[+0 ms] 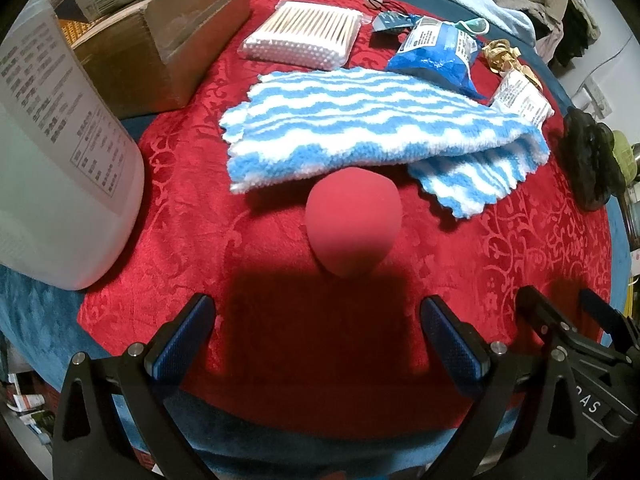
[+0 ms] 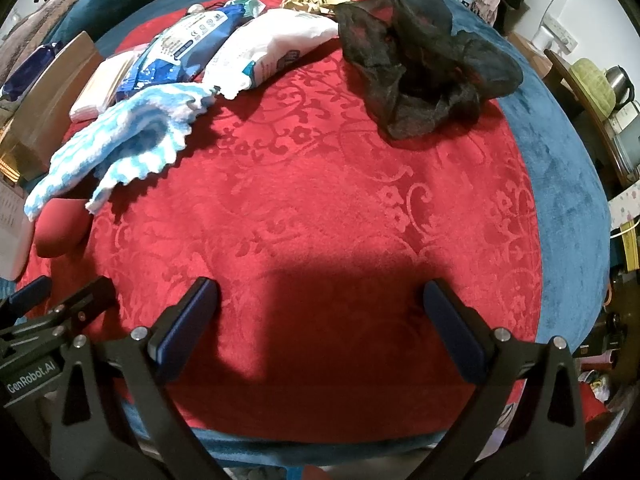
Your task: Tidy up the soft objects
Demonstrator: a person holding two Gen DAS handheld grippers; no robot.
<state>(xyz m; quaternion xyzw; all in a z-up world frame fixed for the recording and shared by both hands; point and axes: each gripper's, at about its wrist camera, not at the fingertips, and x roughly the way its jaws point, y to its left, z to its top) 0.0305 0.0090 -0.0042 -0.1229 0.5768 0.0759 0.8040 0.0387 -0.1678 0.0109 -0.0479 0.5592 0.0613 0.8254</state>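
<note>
1. The left hand-held gripper (image 1: 316, 320) is seen with its fingers spread wide; nothing is held between them. It is positioned above the red embossed cloth (image 1: 500, 248), near its front edge.
2. A red egg-shaped sponge (image 1: 354, 224) is found lying on the red embossed cloth, just ahead of the left hand-held gripper and apart from its blue pads (image 1: 182, 340).
3. A blue-and-white striped towel (image 1: 360, 120), folded over loosely, is laid directly behind the sponge; its near edge overlaps the sponge's far end.
4. Behind the towel, a pack of cotton swabs (image 1: 304, 32), a blue packet (image 1: 436, 52) and a white packet (image 1: 520, 96) are noted. A cardboard box (image 1: 168, 48) and a large white plastic jug (image 1: 60, 168) are placed at the left.
5. The right hand-held gripper (image 2: 320, 308) is likewise seen with its fingers spread and nothing between them, above an uncovered stretch of the red embossed cloth.
6. In the right wrist view, a crumpled piece of sheer black fabric (image 2: 420, 64) is observed at the far right part of the cloth, well apart from the right hand-held gripper.
7. The red embossed cloth is spread over a blue velvet-like surface (image 2: 568, 184); whether this is a bed or a bench cannot be told.
</note>
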